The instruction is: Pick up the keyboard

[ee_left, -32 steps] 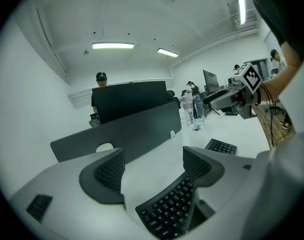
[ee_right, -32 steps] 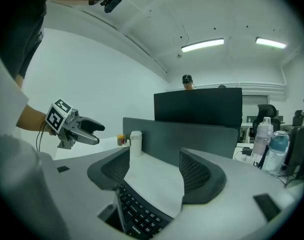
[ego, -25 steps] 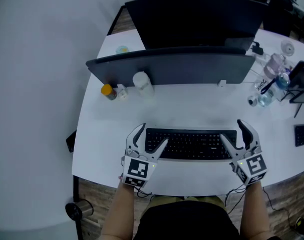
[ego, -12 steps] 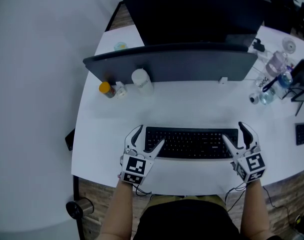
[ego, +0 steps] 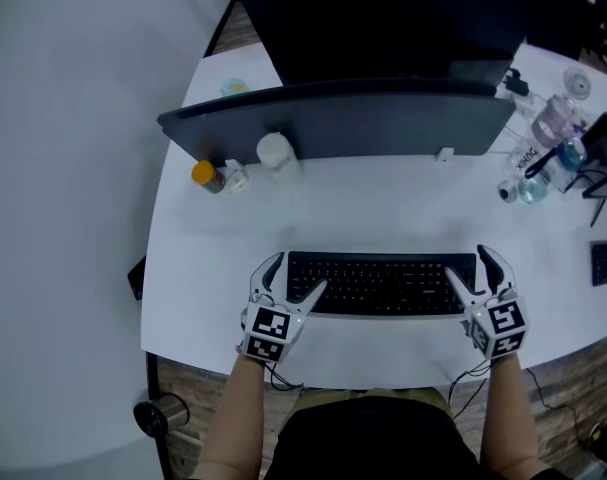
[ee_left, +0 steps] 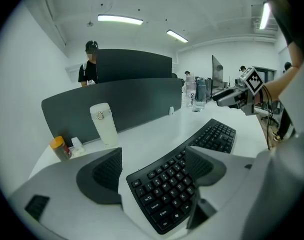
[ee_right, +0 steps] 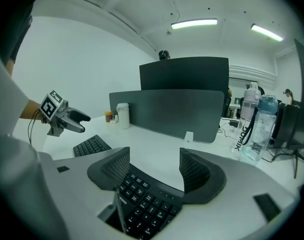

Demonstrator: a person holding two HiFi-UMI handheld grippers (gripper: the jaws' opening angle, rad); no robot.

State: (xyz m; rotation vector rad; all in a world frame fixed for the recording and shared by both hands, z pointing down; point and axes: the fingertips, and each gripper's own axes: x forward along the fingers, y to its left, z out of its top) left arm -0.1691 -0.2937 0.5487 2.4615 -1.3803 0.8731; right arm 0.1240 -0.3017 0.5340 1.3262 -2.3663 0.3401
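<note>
A black keyboard [ego: 381, 284] lies flat on the white table [ego: 383, 218], close to its front edge. My left gripper [ego: 295, 276] straddles the keyboard's left end. Its jaws have just been opening, and in the left gripper view the keyboard [ee_left: 167, 189] lies between the wide-set pads of the left gripper [ee_left: 154, 170] without being pressed. My right gripper [ego: 468, 266] straddles the right end the same way. In the right gripper view the keyboard [ee_right: 141, 201] sits low between the spread jaws of the right gripper [ee_right: 154, 170], untouched by the pads.
Across the table behind the keyboard stands a dark divider panel [ego: 333, 128], with a monitor [ego: 393, 23] beyond it. A white tumbler [ego: 276, 155] and an orange-capped bottle [ego: 205, 176] stand at its left end. Water bottles [ego: 543, 163] crowd the right, near a second keyboard [ego: 605, 264].
Both grippers have sunk toward the table at the two ends of the keyboard. The keyboard has not moved.
</note>
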